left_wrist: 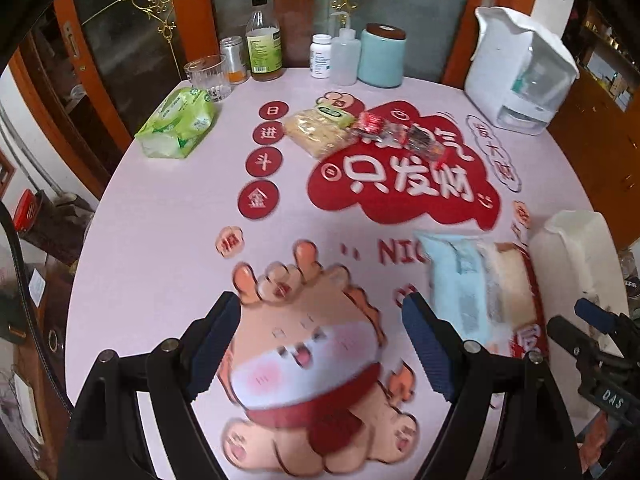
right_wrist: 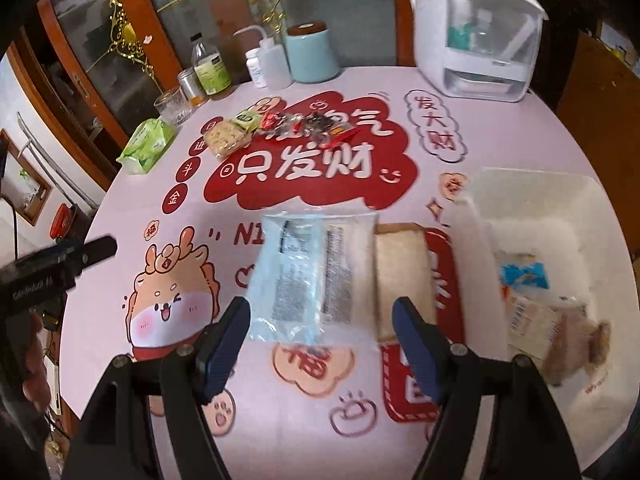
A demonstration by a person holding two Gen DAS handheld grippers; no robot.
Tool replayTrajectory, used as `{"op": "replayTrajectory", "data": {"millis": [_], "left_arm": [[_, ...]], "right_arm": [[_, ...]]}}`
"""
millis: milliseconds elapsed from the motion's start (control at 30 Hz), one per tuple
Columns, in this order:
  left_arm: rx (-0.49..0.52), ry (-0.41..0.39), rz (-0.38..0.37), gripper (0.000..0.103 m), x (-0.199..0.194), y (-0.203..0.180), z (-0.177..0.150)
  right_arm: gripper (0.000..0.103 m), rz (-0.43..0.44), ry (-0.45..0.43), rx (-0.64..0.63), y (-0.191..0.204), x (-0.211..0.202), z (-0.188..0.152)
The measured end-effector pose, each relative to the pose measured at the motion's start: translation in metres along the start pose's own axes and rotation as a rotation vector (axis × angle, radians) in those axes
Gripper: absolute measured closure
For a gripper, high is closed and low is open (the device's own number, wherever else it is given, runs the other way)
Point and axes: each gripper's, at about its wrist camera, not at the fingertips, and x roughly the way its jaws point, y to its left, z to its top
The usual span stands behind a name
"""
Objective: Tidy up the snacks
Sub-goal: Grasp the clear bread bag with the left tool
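A bread packet [right_wrist: 316, 272] in blue and clear wrap lies flat on the pink printed tablecloth [right_wrist: 160, 208]. It sits just ahead of my right gripper [right_wrist: 320, 340], which is open above its near edge, pads not pressing it. The same bread packet [left_wrist: 472, 284] shows right of my left gripper [left_wrist: 320, 344], open over the cartoon print with nothing between its fingers. A yellow cracker packet [left_wrist: 316, 130] and a red and dark candy packet [left_wrist: 400, 136] lie further back. The white bin [right_wrist: 540, 200] at the right holds a blue-labelled packet [right_wrist: 524, 276] and other snacks.
At the table's back stand a glass [left_wrist: 208, 74], bottles [left_wrist: 264, 40], a teal canister [left_wrist: 382, 56] and a white water appliance [left_wrist: 520, 68]. A green tissue pack [left_wrist: 178, 124] lies back left. Wooden cabinet doors rise behind. The other gripper [right_wrist: 80, 252] reaches in from the left.
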Motion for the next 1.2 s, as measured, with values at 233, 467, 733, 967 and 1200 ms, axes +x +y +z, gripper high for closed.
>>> {"op": "replayTrajectory", "data": {"millis": [233, 467, 733, 967, 1200], "left_arm": [[0.000, 0.035, -0.043, 0.021, 0.040, 0.015, 0.037], [0.044, 0.138, -0.175, 0.021, 0.082, -0.018, 0.032], [0.136, 0.238, -0.265, 0.021, 0.117, -0.076, 0.021], [0.183, 0.314, -0.348, 0.021, 0.147, -0.122, 0.017], [0.204, 0.363, -0.387, 0.017, 0.166, -0.157, 0.010]], "right_arm": [[0.029, -0.107, 0.031, 0.016, 0.013, 0.052, 0.018], [0.029, -0.138, 0.079, 0.148, -0.022, 0.078, 0.012], [0.029, -0.123, 0.101, 0.170, -0.039, 0.085, -0.007], [0.029, -0.099, 0.092, 0.193, -0.046, 0.086, -0.028], [0.029, -0.093, 0.073, 0.170, -0.048, 0.085, -0.031]]}}
